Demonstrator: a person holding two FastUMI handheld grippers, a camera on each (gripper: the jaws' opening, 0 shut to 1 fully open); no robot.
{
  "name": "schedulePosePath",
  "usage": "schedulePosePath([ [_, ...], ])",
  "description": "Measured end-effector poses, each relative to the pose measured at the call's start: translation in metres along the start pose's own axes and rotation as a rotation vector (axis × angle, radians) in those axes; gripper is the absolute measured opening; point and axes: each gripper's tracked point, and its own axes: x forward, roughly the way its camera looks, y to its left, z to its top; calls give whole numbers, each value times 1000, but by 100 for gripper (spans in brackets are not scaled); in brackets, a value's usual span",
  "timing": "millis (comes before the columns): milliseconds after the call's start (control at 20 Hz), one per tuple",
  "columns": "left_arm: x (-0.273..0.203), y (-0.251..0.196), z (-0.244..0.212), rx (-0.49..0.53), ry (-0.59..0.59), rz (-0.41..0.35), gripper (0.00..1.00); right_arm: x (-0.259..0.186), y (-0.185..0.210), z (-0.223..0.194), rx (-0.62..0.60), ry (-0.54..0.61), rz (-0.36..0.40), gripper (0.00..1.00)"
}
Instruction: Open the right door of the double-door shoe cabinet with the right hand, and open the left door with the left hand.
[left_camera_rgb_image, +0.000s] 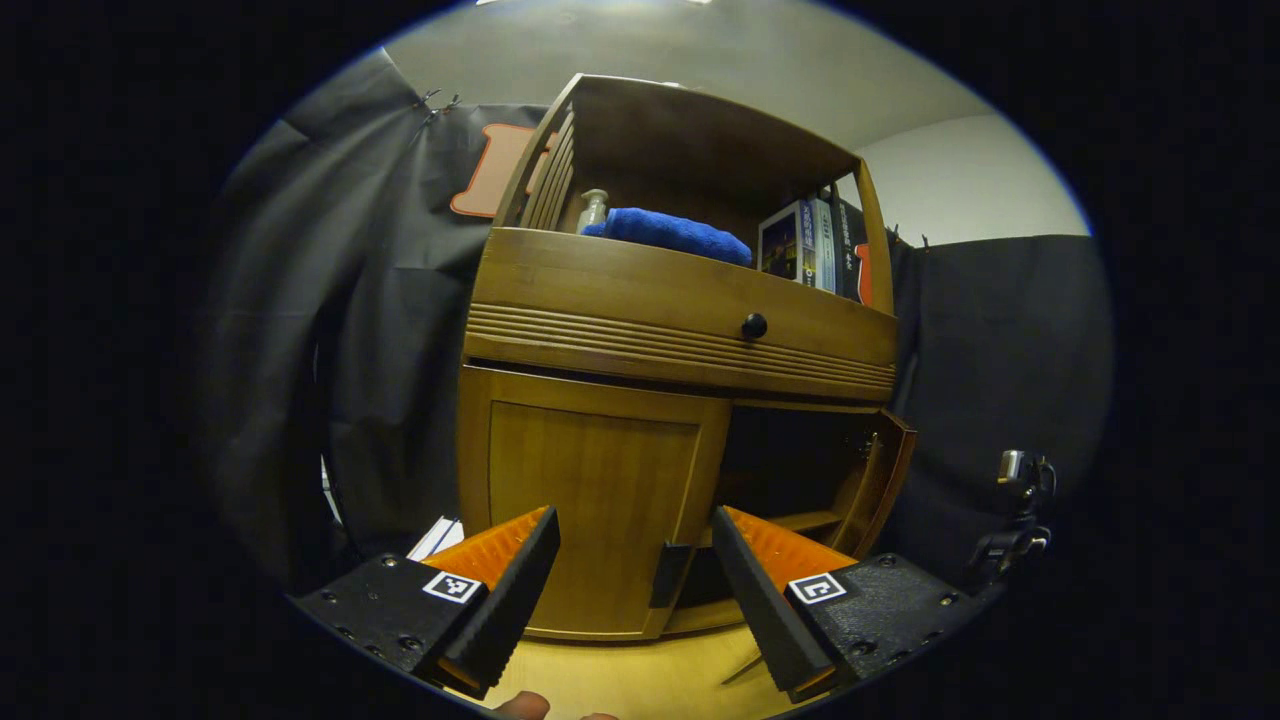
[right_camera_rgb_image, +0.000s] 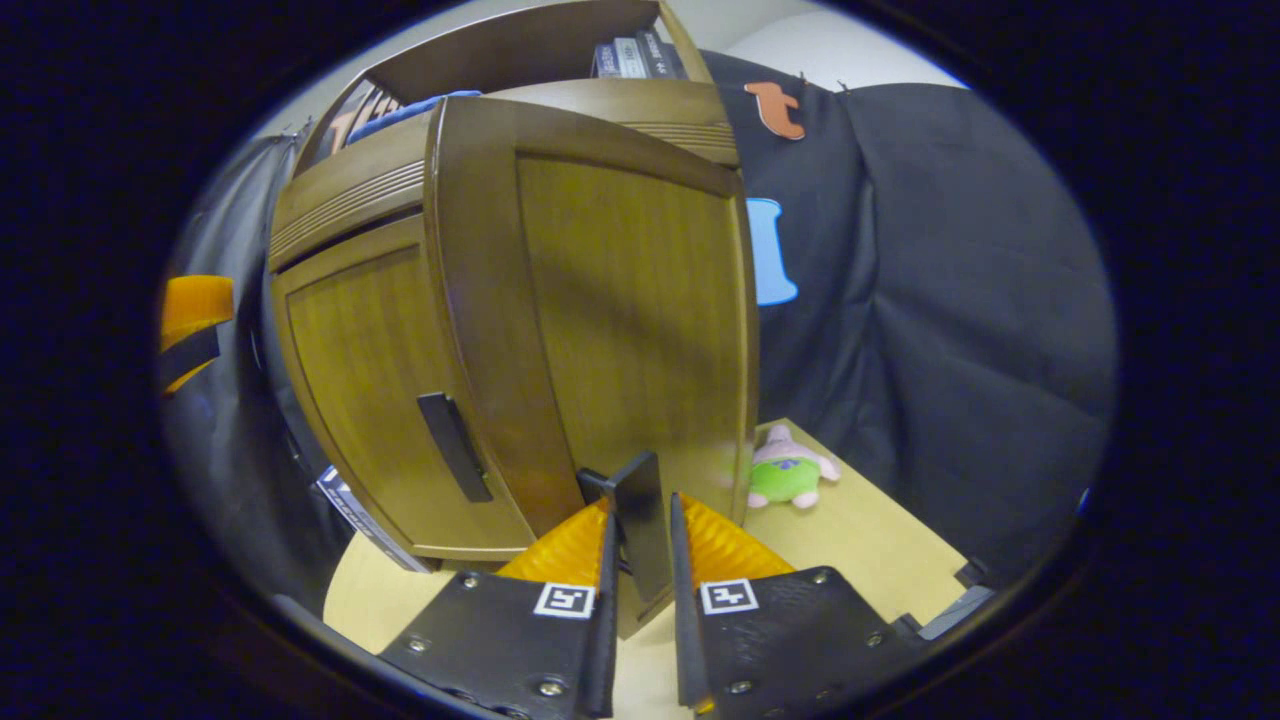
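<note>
Right claw (right_camera_rgb_image: 640, 545) clenched on the handle (right_camera_rgb_image: 638, 520) of the right door (right_camera_rgb_image: 630, 300), which stands swung wide open. Left claw (left_camera_rgb_image: 635, 560) released, spread before the left door (left_camera_rgb_image: 590, 480), its handle (left_camera_rgb_image: 670, 575) between the fingers, ungripped. Half done; left door shut.

the right gripper (right_camera_rgb_image: 640, 545) clamps the dark flat handle (right_camera_rgb_image: 640, 520) of the swung-open brown wooden right door (right_camera_rgb_image: 630, 320). left of that door the brown wooden left door (right_camera_rgb_image: 370, 380) is closed. right of it a pink-and-green plush toy (right_camera_rgb_image: 790, 470) lies on the pale wooden floor (right_camera_rgb_image: 870, 540).
</note>
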Motion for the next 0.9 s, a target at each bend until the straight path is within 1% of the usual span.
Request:
schedulePosePath([
  [300, 6, -20, -10, -10, 21, -51, 96, -12, -36, 2, 26, 6, -46, 24],
  [450, 9, -32, -14, -19, 32, -77, 96, -19, -55, 1, 17, 6, -69, 24],
  [650, 11, -40, -17, -9, 36, -93, 96, -23, -72, 1, 14, 8, -52, 24],
  [700, 11, -41, -18, -10, 39, -93, 96, -29, -77, -2, 16, 25, -60, 24],
  [800, 14, -44, -21, -14, 44, -94, 96, -27, -91, 1, 35, 24, -65, 11],
  [900, 16, -47, -22, -21, 49, -97, 96, -31, -104, 3, 32, 23, -85, 11],
])
